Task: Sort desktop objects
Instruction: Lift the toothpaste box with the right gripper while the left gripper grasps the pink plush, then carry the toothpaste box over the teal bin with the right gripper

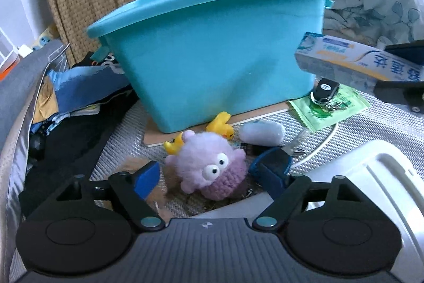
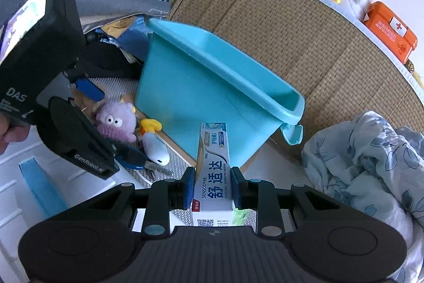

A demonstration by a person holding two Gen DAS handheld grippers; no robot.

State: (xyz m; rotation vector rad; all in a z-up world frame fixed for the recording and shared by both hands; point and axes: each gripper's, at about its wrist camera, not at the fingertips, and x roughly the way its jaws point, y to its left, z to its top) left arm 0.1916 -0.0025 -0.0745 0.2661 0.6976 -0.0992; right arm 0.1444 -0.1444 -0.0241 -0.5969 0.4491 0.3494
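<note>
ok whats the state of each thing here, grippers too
left gripper: open, fingers either side of the plush
plush: lying on the mat, not gripped
right gripper: shut on the toothpaste box
toothpaste box: held in the air, pointing at the bin
bin: upright, no lid
ducks: tipped over beside the bin

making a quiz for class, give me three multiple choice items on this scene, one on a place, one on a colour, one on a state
1. Where is the purple plush toy?
A. inside the bin
B. on the mat between the left tool's open fingers
C. on the blanket

2. What colour is the plastic bin?
A. teal
B. red
C. white

3. What is the right tool doing?
A. open and empty
B. shut on a duck
C. shut on the toothpaste box

Answers: 1 B, the toy lies in front of the bin with a blue pad on either side; 2 A, its walls and rim are teal; 3 C, both pads press the box's sides.
</note>
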